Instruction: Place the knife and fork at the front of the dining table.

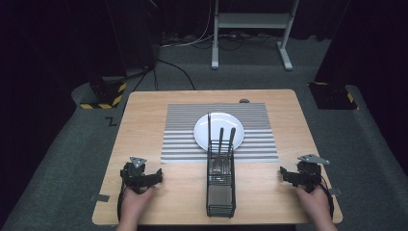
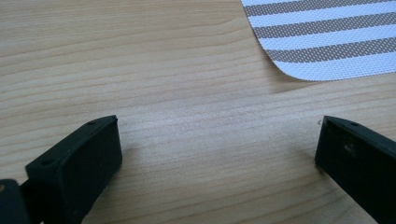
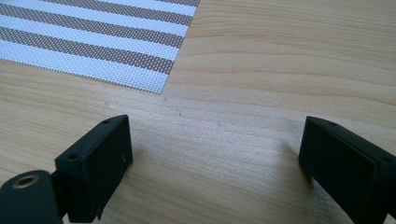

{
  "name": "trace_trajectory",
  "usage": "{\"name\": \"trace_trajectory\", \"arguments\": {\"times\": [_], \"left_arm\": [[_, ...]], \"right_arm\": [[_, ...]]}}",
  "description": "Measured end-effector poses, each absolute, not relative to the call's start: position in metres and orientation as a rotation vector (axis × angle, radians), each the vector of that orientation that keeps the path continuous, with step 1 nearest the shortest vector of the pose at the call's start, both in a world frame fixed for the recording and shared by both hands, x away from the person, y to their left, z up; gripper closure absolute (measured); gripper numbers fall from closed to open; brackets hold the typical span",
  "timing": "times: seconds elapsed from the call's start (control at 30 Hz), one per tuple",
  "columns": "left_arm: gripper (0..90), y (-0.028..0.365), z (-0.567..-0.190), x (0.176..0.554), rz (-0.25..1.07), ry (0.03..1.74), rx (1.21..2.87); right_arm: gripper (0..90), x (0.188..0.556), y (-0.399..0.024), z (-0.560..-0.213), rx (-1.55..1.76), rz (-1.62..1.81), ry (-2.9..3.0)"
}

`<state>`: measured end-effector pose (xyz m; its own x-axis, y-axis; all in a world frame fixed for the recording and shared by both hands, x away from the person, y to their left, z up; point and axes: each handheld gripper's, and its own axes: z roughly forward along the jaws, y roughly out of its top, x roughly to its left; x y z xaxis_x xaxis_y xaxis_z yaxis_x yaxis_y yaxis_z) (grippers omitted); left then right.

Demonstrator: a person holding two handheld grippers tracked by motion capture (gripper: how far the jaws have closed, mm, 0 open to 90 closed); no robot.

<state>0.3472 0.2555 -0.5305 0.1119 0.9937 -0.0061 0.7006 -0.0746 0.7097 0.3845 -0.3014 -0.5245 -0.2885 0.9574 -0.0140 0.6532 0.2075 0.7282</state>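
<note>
With the left tool and right tool both spread and empty on the surface, a careless reach could topple the tall wire caddy (holding utensils, apparently) standing between them onto the plate.

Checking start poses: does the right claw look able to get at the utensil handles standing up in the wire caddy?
Probably yes. The right claw is open and empty, with bare table between it and the wire caddy; the utensil handles stand clear above the rim.

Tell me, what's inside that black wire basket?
The wire basket holds two dark utensil handles standing upright at its far end. Their lower ends are hidden behind the mesh, so their type is unclear.
</note>
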Motion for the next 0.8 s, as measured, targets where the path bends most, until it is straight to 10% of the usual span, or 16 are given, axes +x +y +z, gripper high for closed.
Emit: {"name": "trace_trajectory", "arguments": {"times": [0.8], "left_arm": [[0.5,0.2561,-0.5306,0.3470,0.675,1.638,1.840]], "right_arm": [[9.2,0.3834,-0.2935,-0.5247,1.486,0.864,2.026]]}}
